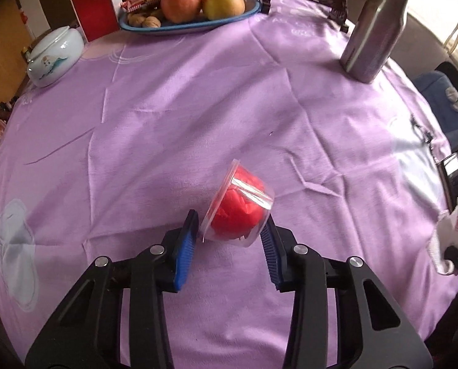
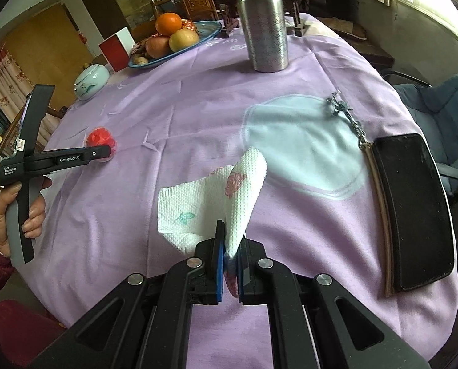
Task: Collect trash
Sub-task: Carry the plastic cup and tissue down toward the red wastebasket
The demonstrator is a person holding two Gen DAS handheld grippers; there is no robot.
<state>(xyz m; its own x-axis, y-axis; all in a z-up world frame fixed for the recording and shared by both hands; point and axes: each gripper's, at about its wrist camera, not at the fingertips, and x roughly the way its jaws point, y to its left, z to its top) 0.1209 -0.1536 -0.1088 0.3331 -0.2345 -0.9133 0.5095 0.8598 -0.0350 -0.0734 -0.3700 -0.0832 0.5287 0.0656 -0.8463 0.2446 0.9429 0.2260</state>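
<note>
Pickup step: left gripper (image 1: 230,230) has its pads closed on a clear cup w/ red wad (image 1: 239,207), tipped betw. the fingertips, right gripper (image 2: 230,246) pinched tight on paper towel (image 2: 210,203) draping fwd; next, prob. lift both & carry to a bin, none in view.

Your worktop wears a soft, matt lilac cloth (image 2: 198,98), creased in places. The cup (image 1: 239,207) near your left gripper (image 1: 229,240) is thin, clear, glossy plastic around crumpled red wrapping. Your right gripper (image 2: 230,264), matt black plastic with ribbed blue pads, pinches a dimpled white paper towel (image 2: 210,203). A brushed metal bottle (image 2: 264,30) stands far off, and a glossy black phone (image 2: 413,209) lies right.
</note>
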